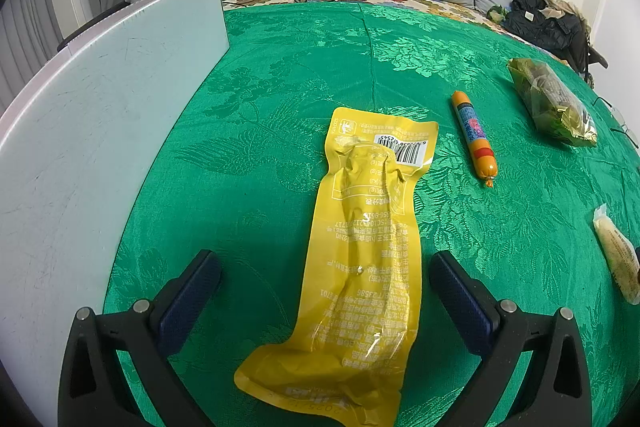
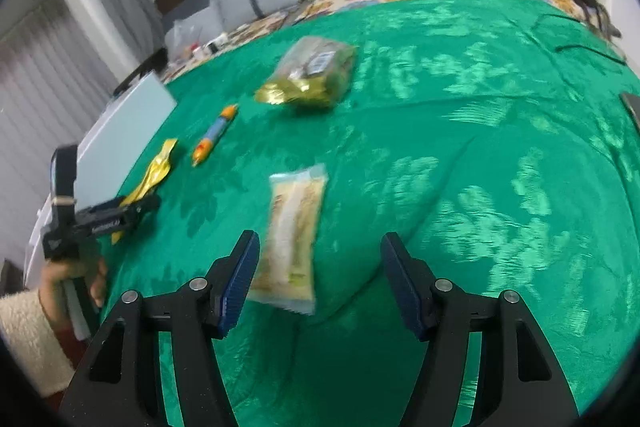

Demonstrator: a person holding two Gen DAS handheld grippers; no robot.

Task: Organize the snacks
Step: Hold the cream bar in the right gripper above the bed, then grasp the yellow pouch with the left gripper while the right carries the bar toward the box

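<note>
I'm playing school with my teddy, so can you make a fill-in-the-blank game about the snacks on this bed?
1. The snacks lie on a ____ cloth.
2. Between the open fingers of the left claw lies a long ____ packet.
3. The little sausage has ____ ends.
4. The number of snacks lying on the cloth is ____.

Missing words: green; yellow; orange; four

On my green cloth lie a flat yellow pouch (image 1: 360, 255), an orange sausage (image 1: 474, 138), a greenish bag (image 1: 550, 101) and a pale bar (image 2: 292, 239), apart.
</note>
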